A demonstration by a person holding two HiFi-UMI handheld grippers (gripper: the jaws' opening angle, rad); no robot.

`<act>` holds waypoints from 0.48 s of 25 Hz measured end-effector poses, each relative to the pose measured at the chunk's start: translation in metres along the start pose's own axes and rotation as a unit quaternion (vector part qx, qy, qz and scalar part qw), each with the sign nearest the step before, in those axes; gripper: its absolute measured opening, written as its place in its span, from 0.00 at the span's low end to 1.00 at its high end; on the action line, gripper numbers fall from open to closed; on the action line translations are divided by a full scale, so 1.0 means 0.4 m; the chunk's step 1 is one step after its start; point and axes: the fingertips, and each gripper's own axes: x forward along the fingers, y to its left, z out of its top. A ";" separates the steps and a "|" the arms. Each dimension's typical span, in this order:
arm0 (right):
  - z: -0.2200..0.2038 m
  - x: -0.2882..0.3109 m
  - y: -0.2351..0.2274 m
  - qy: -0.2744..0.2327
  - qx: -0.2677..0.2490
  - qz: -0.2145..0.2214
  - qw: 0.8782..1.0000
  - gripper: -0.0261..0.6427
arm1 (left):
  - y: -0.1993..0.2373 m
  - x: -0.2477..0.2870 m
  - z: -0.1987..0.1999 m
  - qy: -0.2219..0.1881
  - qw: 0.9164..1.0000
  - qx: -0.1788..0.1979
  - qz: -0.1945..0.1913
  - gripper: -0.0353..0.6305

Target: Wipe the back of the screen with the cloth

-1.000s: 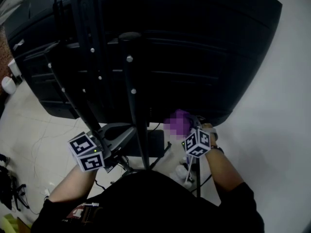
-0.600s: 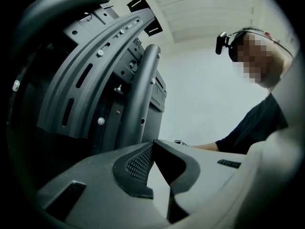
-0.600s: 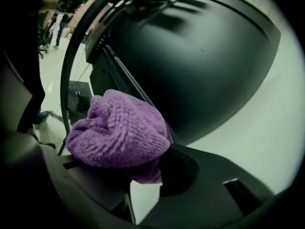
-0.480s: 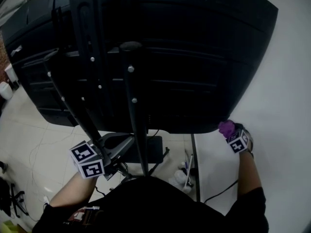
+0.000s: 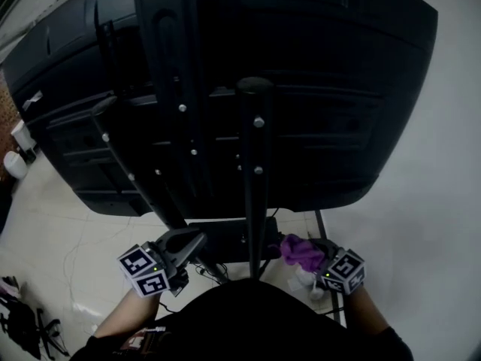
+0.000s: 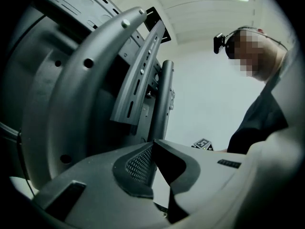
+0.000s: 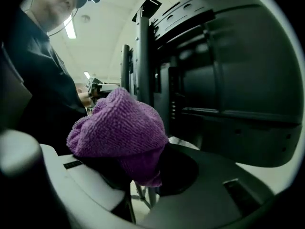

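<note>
The dark back of the screen (image 5: 338, 111) fills the view, mounted on its stand post (image 5: 253, 171). Below the screen's bottom edge, the left gripper (image 5: 192, 241) has its jaws pressed together on nothing. The right gripper (image 5: 319, 260) clamps the purple cloth (image 5: 301, 251) just beside the post.

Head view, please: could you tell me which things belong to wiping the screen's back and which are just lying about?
In the job: purple fluffy cloth, clamped in the right gripper; large black plastic screen back.
Lying about: white rounded containers on the floor, far left; left gripper, shut on nothing.
</note>
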 end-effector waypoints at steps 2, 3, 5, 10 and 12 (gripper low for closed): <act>0.027 0.083 0.099 -0.023 0.033 0.027 0.999 0.18 | 0.024 -0.042 -0.024 0.012 1.000 0.000 0.005 0.05; 0.040 0.120 0.137 -0.034 0.051 0.037 0.997 0.18 | 0.033 -0.062 -0.037 0.016 1.000 -0.002 0.007 0.05; 0.063 0.188 0.189 -0.050 0.081 0.045 0.994 0.18 | 0.047 -0.101 -0.063 0.014 1.000 -0.018 0.009 0.05; 0.131 0.303 0.248 -0.079 0.155 0.039 0.984 0.17 | 0.082 -0.179 -0.145 0.005 0.997 -0.075 0.025 0.05; 0.144 0.324 0.262 -0.076 0.154 0.037 0.985 0.17 | 0.098 -0.202 -0.160 0.001 0.996 -0.085 0.034 0.05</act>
